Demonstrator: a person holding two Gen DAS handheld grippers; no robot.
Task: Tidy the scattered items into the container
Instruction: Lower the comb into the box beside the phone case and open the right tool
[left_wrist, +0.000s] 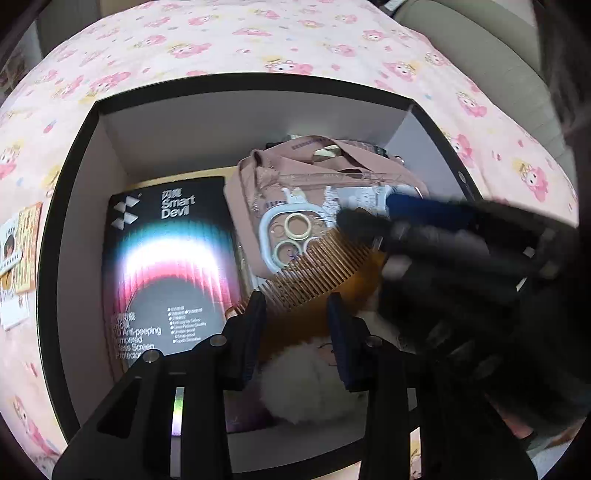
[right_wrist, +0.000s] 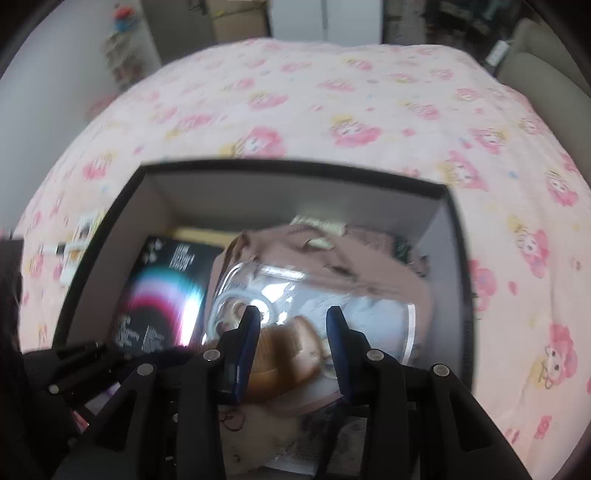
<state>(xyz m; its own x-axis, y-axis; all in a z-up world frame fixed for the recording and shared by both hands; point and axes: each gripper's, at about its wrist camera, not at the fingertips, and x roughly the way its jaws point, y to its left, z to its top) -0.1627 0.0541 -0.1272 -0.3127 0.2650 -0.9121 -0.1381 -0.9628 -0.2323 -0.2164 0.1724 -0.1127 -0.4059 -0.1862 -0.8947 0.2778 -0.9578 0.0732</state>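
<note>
The container is a black box (left_wrist: 79, 155) with grey inner walls, on a pink patterned bedspread; it also shows in the right wrist view (right_wrist: 122, 199). Inside lie a black Smart Devil screen protector box (left_wrist: 166, 266), a pink bag (left_wrist: 314, 162), a clear phone case (left_wrist: 288, 236), an amber comb (left_wrist: 321, 273) and a white pompom (left_wrist: 299, 387). My left gripper (left_wrist: 297, 306) is open above the comb. My right gripper (right_wrist: 291, 321) is open and empty above the comb (right_wrist: 288, 350); in the left wrist view it blurs at the right (left_wrist: 373, 218).
A card packet (left_wrist: 18, 258) lies on the bedspread left of the box, seen also in the right wrist view (right_wrist: 81, 236). A beige sofa (right_wrist: 546, 70) and a white cabinet (right_wrist: 325, 18) stand beyond the bed.
</note>
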